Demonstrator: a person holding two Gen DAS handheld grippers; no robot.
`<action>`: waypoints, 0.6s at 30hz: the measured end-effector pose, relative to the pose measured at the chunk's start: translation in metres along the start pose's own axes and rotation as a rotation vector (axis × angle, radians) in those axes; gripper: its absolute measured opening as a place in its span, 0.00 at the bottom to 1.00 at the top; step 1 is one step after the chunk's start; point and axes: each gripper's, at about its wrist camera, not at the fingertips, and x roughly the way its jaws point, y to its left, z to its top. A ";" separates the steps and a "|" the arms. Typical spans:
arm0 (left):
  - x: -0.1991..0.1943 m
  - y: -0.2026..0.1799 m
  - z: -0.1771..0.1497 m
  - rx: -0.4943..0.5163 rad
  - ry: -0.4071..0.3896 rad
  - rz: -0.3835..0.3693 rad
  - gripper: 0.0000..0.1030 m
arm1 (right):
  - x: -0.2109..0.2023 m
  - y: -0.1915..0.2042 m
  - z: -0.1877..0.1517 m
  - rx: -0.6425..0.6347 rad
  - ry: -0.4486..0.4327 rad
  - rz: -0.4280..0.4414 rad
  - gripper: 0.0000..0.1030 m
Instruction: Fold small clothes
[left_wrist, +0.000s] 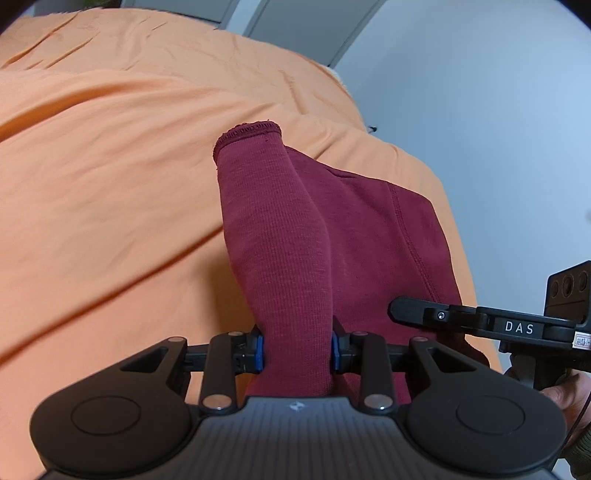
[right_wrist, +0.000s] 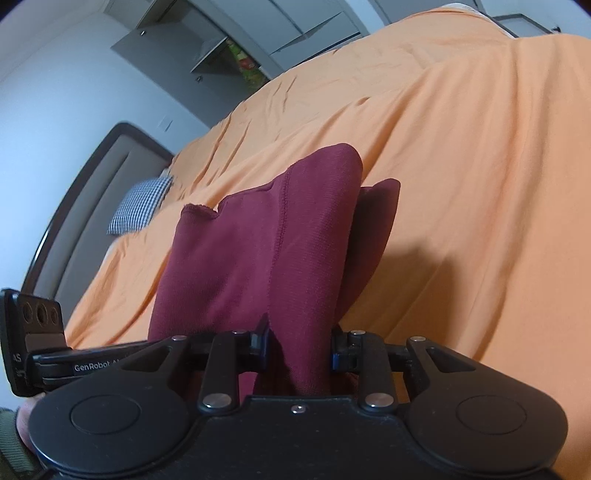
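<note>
I have the maroon garment (left_wrist: 280, 236) lifted over the orange bedspread (left_wrist: 110, 184), left gripper (left_wrist: 297, 350) and right gripper (right_wrist: 299, 350) each pinching an edge; next, I'd lay it flat

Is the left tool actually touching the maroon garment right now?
Touching. In the left wrist view the left tool has its blue pads pressed against both sides of the maroon garment.
</note>
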 end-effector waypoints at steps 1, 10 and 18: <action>-0.008 0.000 -0.006 -0.002 0.006 0.009 0.33 | -0.004 0.008 -0.007 -0.003 0.009 -0.001 0.29; -0.090 0.013 -0.052 -0.056 -0.036 0.080 0.33 | -0.020 0.085 -0.057 -0.054 0.080 0.023 0.29; -0.146 0.044 -0.079 -0.152 -0.101 0.142 0.33 | -0.004 0.152 -0.073 -0.157 0.161 0.068 0.29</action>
